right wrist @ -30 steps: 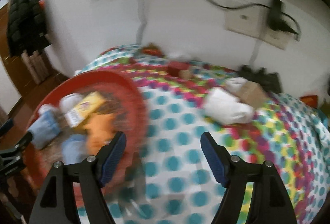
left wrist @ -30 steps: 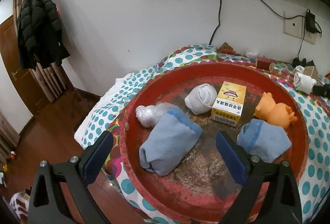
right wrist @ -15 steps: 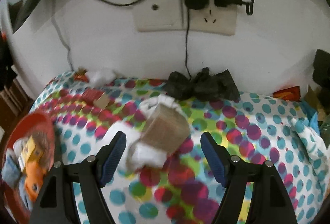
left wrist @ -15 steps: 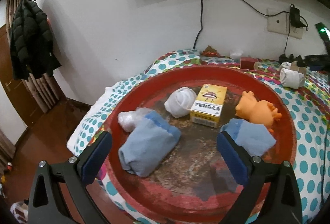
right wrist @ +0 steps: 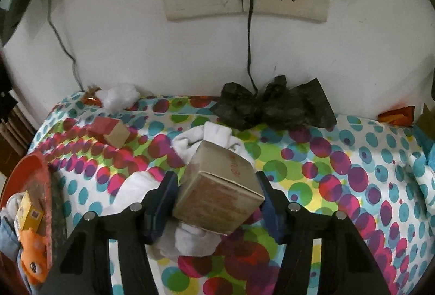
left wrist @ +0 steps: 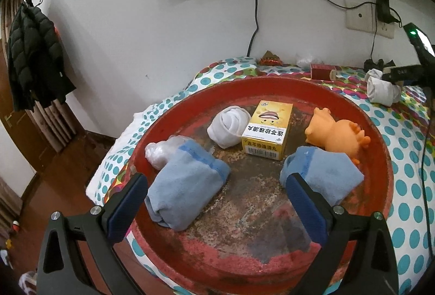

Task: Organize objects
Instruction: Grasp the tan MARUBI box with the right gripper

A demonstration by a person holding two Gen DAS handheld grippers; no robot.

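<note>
Right gripper (right wrist: 216, 202) closing on the brown cardboard box (right wrist: 220, 191); left gripper (left wrist: 217, 202) idle, jaws apart, over the red tray (left wrist: 380, 159).

The box sits tilted on a white sock (right wrist: 190, 238) on the dotted bedcover (right wrist: 339, 186), well apart from the tray. The right jaws have just been closing with the box between them; both pads appear to touch its sides, though firm contact on the left pad cannot be confirmed. Advice: square the pads on flat faces, not the corner edge, and check that no sock fabric is pinched before lifting. Tray already holds the yellow box (left wrist: 267, 132), orange toy (left wrist: 337, 136) and blue cloth rolls (left wrist: 187, 186); a bare patch lies at its near centre.
</note>
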